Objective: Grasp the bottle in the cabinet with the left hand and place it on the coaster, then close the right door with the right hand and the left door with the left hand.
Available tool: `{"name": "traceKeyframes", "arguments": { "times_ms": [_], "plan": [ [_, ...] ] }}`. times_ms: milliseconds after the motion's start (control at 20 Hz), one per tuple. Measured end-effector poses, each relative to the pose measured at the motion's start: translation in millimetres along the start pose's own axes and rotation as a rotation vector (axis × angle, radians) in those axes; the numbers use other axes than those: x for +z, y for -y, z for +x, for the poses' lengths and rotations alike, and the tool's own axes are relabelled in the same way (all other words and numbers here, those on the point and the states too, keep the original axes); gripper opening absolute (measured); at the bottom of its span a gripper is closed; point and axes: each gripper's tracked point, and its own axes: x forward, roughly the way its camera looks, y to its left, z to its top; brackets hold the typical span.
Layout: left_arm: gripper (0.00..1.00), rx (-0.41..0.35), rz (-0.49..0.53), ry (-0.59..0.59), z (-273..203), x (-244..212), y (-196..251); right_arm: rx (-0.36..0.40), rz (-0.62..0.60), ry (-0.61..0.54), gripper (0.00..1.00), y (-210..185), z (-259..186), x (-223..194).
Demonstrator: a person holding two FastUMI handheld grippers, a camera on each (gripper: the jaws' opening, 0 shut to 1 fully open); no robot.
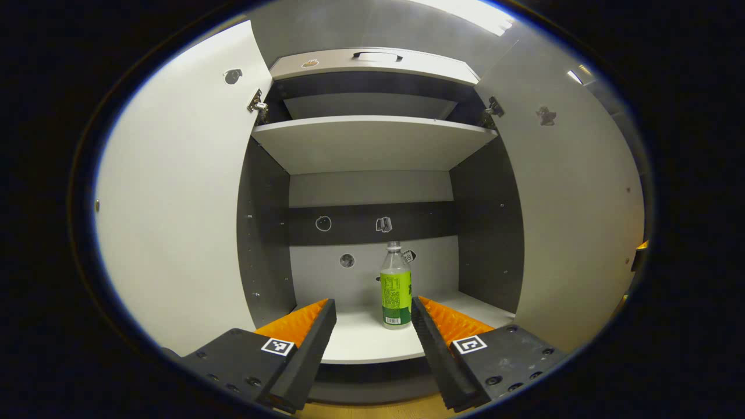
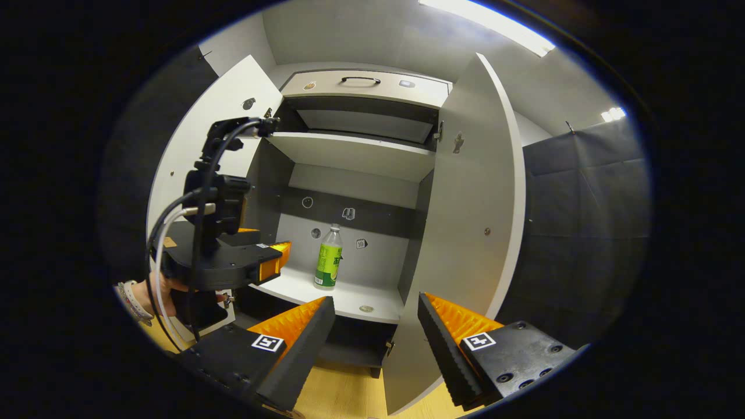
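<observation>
Step in hand: approach to the bottle, not yet grasped.
Bottle [image 1: 396, 286]: upright on the lower shelf [image 1: 361, 337] of the cabinet, toward the back, untouched, clear cap end up, green label around the body.
Left gripper [image 1: 373, 317]: jaws spread wide, empty, aimed into the cabinet mouth; bottle framed between the fingers but farther in, nearer the right finger than the left.
Left gripper from the right gripper view [image 2: 273, 256]: at the front edge of the lower shelf, well short of the bottle [image 2: 329, 259], held by a hand [image 2: 160, 288] with a band at the wrist.
Right gripper [image 2: 375, 326]: jaws wide apart, empty, hanging back outside the cabinet, near the right door [image 2: 471, 221].
Left door [image 1: 174, 198]: swung fully open.
Right door, left gripper view [image 1: 576, 209]: swung fully open.
Coaster: possibly the small round disc [image 2: 366, 308] near the shelf's front edge, too small to tell.
Risk, tipping: bottle tall and narrow; off-centre entry likely to let the right finger nudge it over before the jaws close.
Risk, slipping: smooth rounded body; a grip high near the cap or a glancing one likely to let it twist or drop.
Risk, collision: upper shelf [image 1: 372, 139] overhead and side walls close by; a steep lift out likely to knock the cap.
Count, bottles: one.
Count, grippers: two.
Count, doors: two, both open.
Count, shelves: two boards visible, plus one drawer with a handle [image 1: 377, 56] on top.
</observation>
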Motion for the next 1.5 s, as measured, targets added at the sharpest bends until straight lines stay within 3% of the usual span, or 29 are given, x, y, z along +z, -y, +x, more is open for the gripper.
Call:
{"name": "traceKeyframes", "arguments": {
  "times_ms": [550,750,1250,1500],
  "plan": [
    [0.84,-0.061,-0.059,-0.024,117.1,-29.0,33.4,0.179,0.05,-0.022,0.96,-32.7,59.1,-13.7],
    [0.83,-0.047,-0.011,-0.039,147.0,-37.8,31.6,0.231,0.038,-0.026,0.96,-42.7,71.7,-15.9],
    [0.83,-0.069,-0.005,-0.106,191.1,-61.9,41.6,0.242,0.055,-0.037,0.95,-40.1,113.0,-17.9],
    [0.82,-0.086,0.034,-0.109,203.2,-64.3,49.0,0.213,0.074,-0.055,0.96,-31.6,127.5,-21.0]
  ]
}}
